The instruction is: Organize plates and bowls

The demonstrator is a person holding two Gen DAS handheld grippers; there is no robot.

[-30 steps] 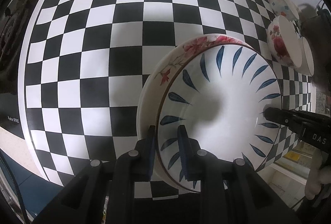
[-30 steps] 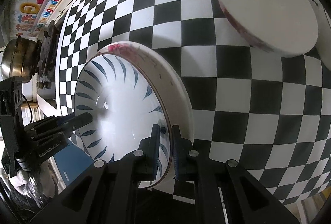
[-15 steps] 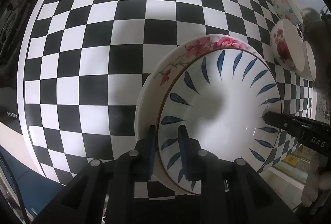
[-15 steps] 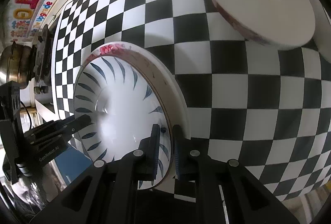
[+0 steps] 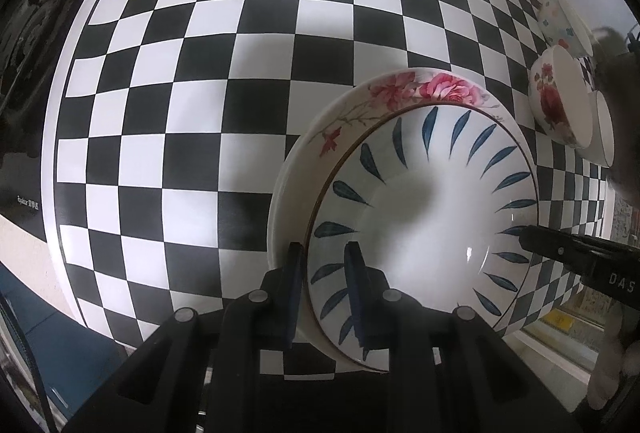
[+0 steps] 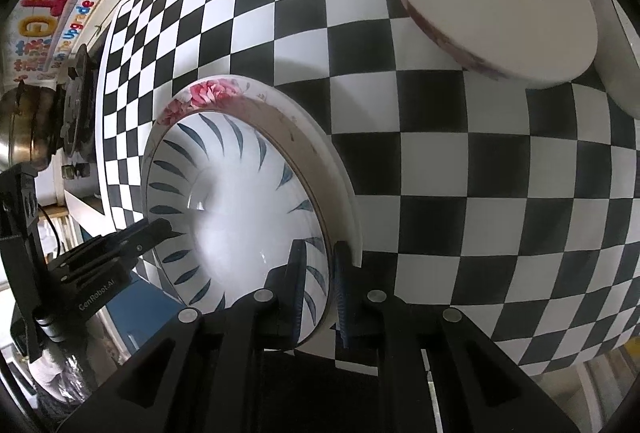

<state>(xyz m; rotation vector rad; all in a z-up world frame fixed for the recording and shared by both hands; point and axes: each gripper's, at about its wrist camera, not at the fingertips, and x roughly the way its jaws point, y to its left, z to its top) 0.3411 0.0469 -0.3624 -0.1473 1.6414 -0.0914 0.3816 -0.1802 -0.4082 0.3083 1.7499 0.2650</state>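
Checkered tabletop (image 5: 192,81) spreads bare ahead of the left jaws, its edge running just below both grippers. Blue-leaf plate (image 5: 424,217) nests in the rose-rimmed plate (image 5: 424,89); left gripper (image 5: 324,289) and right gripper (image 6: 318,289) each pinch opposite rims. Red-flowered bowl (image 5: 556,105) sits well right of the left jaws.

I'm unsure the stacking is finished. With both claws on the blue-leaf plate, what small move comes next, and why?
Probably open both claws. The blue-leaf plate looks nested in the floral plate on the checkered table, while the left claw and right claw grip opposite rims.
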